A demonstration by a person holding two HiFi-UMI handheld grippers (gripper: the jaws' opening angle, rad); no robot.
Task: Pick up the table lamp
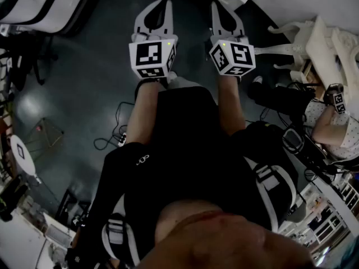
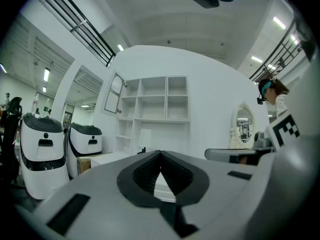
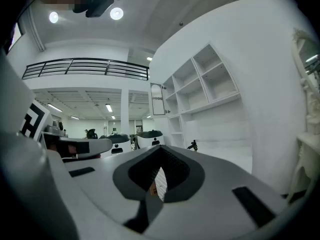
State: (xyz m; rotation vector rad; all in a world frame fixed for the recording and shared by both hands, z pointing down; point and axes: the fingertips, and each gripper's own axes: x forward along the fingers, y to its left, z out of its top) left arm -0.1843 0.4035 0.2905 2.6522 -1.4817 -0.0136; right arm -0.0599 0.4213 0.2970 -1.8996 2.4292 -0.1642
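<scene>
Closed, holding nothing: left gripper (image 2: pixel 160 154) and right gripper (image 3: pixel 161 149).
In the lower bay of the shelf (image 2: pixel 152 119) I see a pale shape (image 2: pixel 146 139), well beyond the jaws; perhaps it is the lamp, I cannot tell.

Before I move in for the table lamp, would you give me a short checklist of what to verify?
1. Left gripper empty: ok, jaws together on nothing.
2. Right gripper empty: ok, jaws together on nothing.
3. Jaws opened for a grasp: not ok, both are shut.
4. Table lamp found: cannot tell, no view shows it plainly.
5. Space on the right free: not ok, another person is nearby.
</scene>
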